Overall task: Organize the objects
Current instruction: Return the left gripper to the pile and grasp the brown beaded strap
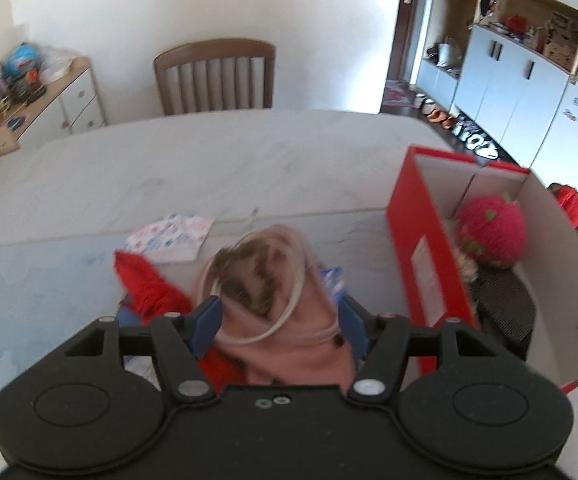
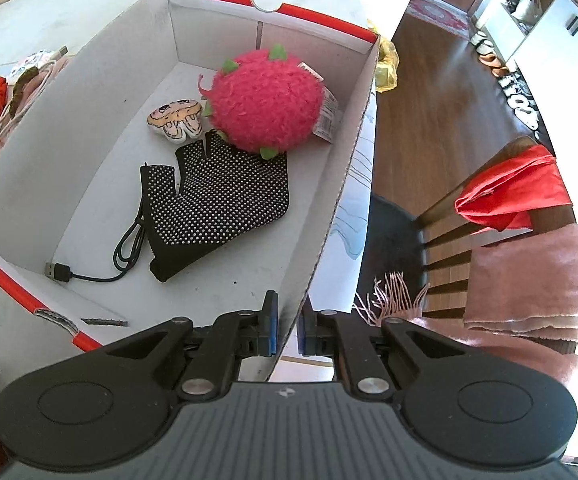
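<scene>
Left fingers [image 1: 281, 326] are holding a soft pink garment [image 1: 285, 336] with looped white cable [image 1: 257, 280] between them, floppy and light, likely grippable mid-bundle, while right fingers [image 2: 287, 330] are pinching narrow on the red box [image 2: 317, 236] wall.

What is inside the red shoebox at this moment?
In the red shoebox: a pink fuzzy plush, a small mushroom-shaped toy, a black dotted glove and a black USB cable. Whatever lies beneath the plush and glove is covered.
</scene>
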The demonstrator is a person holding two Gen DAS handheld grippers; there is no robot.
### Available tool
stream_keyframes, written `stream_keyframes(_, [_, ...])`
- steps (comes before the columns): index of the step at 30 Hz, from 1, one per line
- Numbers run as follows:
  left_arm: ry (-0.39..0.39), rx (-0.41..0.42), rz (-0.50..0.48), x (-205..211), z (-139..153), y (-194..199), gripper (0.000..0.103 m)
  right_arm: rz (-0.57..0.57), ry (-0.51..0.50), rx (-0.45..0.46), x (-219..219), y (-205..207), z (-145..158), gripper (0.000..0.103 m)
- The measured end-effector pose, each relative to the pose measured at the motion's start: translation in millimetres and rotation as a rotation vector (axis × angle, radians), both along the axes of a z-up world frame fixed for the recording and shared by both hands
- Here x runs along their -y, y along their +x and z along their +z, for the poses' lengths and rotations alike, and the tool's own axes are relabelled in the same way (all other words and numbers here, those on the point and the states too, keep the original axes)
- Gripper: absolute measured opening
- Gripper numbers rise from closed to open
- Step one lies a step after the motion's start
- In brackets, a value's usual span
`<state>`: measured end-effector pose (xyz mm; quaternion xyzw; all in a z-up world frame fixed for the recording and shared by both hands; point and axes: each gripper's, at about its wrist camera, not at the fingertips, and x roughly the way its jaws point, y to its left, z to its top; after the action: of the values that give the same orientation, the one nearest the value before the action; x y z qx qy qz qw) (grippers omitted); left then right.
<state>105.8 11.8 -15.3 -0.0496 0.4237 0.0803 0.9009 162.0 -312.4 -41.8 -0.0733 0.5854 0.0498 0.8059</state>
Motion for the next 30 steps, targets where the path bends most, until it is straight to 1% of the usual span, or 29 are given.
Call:
stream_keyframes(2, [-0.001,-0.004,0.007,-5,-3,-7,0.074,-0.004,-0.002,0.001,0,-1,-1,0.008])
stream_keyframes(4, [-0.004,-0.003,0.014,-8,-7,-13,0.077,-0.007,-0.004,0.002,0,-1,-1,0.008])
stream_keyframes(6, [-0.01,0.001,0.015,-12,-10,-19,0.083,-0.007,-0.005,0.001,0,-2,-1,0.008])
stream_keyframes(7, [-0.013,0.004,0.016,-12,-13,-22,0.088,-0.007,-0.005,0.001,0,-2,-1,0.008])
stream_keyframes(9, [-0.018,0.004,0.014,-14,-17,-25,0.091,-0.006,-0.007,0.0,0,-2,-1,0.008])
stream_keyframes(11, [-0.027,-0.004,0.004,-15,-20,-26,0.098,-0.006,-0.009,-0.002,-1,-2,-2,0.008])
stream_keyframes(16, [-0.021,-0.01,-0.009,-13,-34,-19,0.099,-0.005,-0.013,-0.007,-2,-1,-2,0.008])
stream_keyframes(19, [-0.012,-0.016,0.006,-17,-42,-11,0.099,-0.005,-0.014,-0.008,-2,-1,-2,0.008])
stream_keyframes(24, [-0.026,0.001,-0.005,-22,-42,6,0.099,-0.005,-0.018,-0.014,-2,0,-3,0.009])
stream_keyframes(27, [-0.036,0.005,0.011,-26,-44,22,0.098,-0.009,-0.019,-0.016,-3,0,-3,0.009])
stream_keyframes(28, [-0.038,0.003,0.021,-28,-47,29,0.097,-0.01,-0.019,-0.016,-3,0,-3,0.009])
stream_keyframes(30, [-0.038,-0.009,0.038,-30,-52,41,0.09,-0.013,-0.018,-0.017,-2,0,-4,0.009])
